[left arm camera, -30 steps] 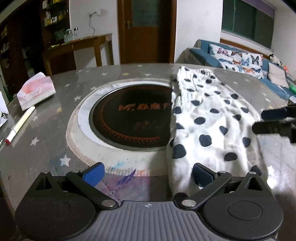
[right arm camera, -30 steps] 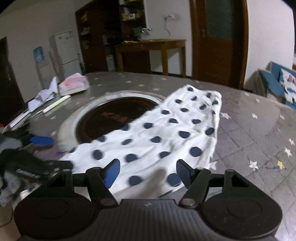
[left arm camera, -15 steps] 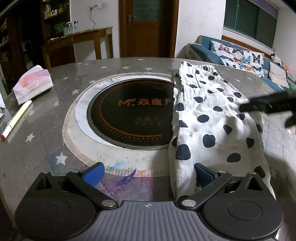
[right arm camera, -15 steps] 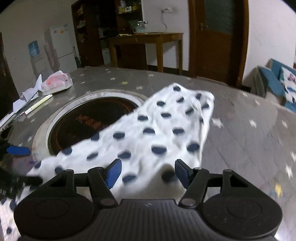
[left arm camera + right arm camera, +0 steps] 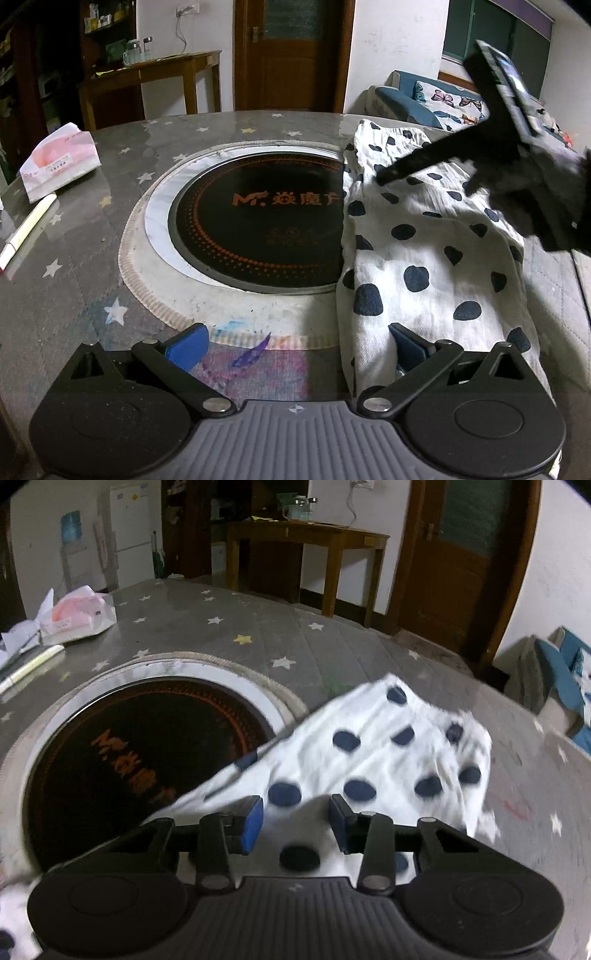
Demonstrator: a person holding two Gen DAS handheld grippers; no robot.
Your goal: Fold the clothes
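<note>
A: Item count?

B: One polka-dot garment point(image 5: 424, 258), one round induction cooktop point(image 5: 258, 225), one tissue pack point(image 5: 61, 162), one pen point(image 5: 27, 230), two grippers.

A: Garment location and axis?

B: It lies on the star-patterned table cover point(image 5: 74, 288), to the right of the cooktop, left edge overlapping the cooktop rim. Long axis runs from the near edge toward the far sofa point(image 5: 436, 99).

A: Gripper states?

B: Left gripper point(image 5: 295, 345): jaws spread wide, right finger on the garment's near end. Right gripper point(image 5: 295, 821): jaws parted, cloth bunched between them, not clamped.
</note>
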